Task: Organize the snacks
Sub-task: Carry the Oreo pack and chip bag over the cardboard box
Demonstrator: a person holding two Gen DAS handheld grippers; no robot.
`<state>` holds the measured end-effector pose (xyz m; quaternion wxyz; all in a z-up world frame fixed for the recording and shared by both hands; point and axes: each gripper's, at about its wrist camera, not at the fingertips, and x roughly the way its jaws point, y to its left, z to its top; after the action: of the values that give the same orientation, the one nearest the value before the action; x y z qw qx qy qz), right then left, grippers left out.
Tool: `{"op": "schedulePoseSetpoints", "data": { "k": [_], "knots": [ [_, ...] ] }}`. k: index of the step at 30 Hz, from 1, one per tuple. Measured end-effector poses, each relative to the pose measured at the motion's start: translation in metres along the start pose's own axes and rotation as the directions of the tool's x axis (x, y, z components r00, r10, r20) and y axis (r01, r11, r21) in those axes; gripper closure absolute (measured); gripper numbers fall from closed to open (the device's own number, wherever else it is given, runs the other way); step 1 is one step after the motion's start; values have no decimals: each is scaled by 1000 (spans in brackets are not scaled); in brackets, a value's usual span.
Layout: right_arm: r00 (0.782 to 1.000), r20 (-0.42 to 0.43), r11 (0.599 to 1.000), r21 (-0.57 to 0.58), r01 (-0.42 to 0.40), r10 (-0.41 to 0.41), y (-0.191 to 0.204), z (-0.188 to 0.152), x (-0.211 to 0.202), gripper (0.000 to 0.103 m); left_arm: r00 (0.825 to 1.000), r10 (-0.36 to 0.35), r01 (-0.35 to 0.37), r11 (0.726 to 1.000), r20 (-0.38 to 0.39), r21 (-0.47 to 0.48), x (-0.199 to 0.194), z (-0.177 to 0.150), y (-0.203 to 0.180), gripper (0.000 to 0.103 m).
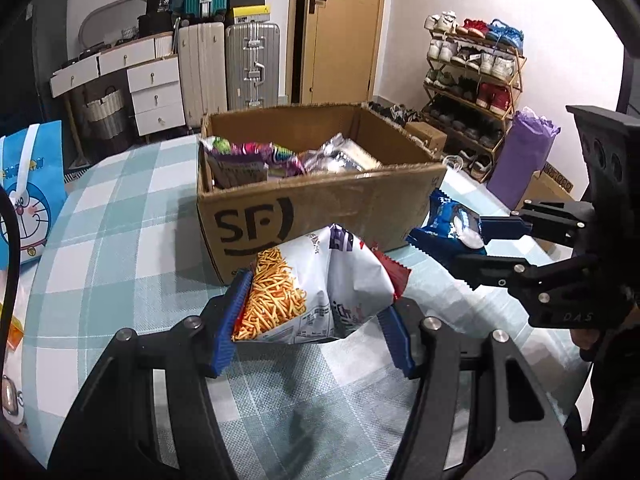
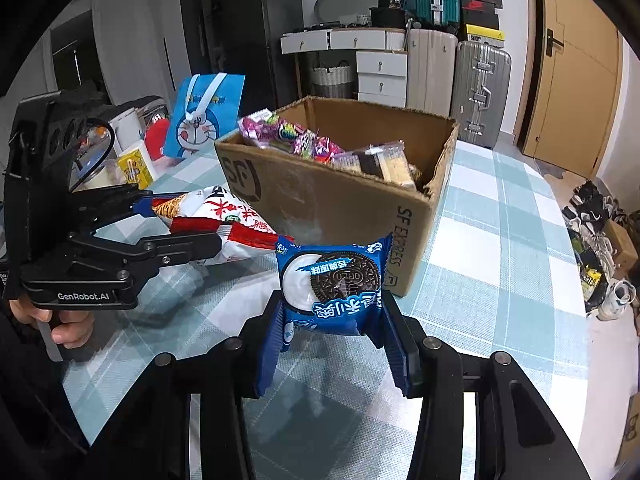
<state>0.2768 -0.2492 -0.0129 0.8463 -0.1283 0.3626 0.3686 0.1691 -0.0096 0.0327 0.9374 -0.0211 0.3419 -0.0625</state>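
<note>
The left gripper (image 1: 312, 320) pinched a white bag of fried noodle sticks (image 1: 308, 288) clear above the checked tablecloth (image 1: 120, 240). The right gripper (image 2: 332, 340) clamped a blue Oreo packet (image 2: 332, 284), also lifted. Both hung just short of the cardboard box's (image 1: 320, 216) near wall, its open top half filled with snacks (image 1: 256, 156); bare cloth lay beside it.

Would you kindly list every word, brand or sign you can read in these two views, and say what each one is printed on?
"SF": front of the cardboard box.
"SF EXPRESS": side of that box, right wrist view.
"OREO": blue cookie packet, seen upside down.
"GenRobot.AI": body of the left gripper.
Chinese print on both the cookie packet and the noodle-snack bag: not readable to me.
Shoebox and suitcase labels: too small.
</note>
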Motion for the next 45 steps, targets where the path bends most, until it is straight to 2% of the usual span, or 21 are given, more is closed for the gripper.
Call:
{"op": "schedulePoseSetpoints", "data": {
  "k": [9, 18, 24, 33, 45],
  "knots": [
    [994, 109, 999, 34, -5, 2, -1, 10, -28, 57, 998, -4, 5, 1000, 67, -11, -33, 10, -4, 45],
    [983, 184, 996, 85, 2, -18, -10, 16, -45, 57, 991, 5, 1, 999, 136, -43, -66, 23, -6, 45],
    [974, 221, 992, 123, 16, -43, -19, 21, -54, 57, 988, 15, -3, 997, 157, -79, -77, 34, 2, 45],
    [963, 266, 991, 136, 14, -50, -21, 43, -58, 57, 983, 54, -36, 994, 176, -105, -75, 64, 16, 45],
    [963, 267, 993, 116, 12, -42, -10, 77, -40, 57, 985, 68, -49, 992, 159, -118, -44, 107, 34, 45]
  ]
}}
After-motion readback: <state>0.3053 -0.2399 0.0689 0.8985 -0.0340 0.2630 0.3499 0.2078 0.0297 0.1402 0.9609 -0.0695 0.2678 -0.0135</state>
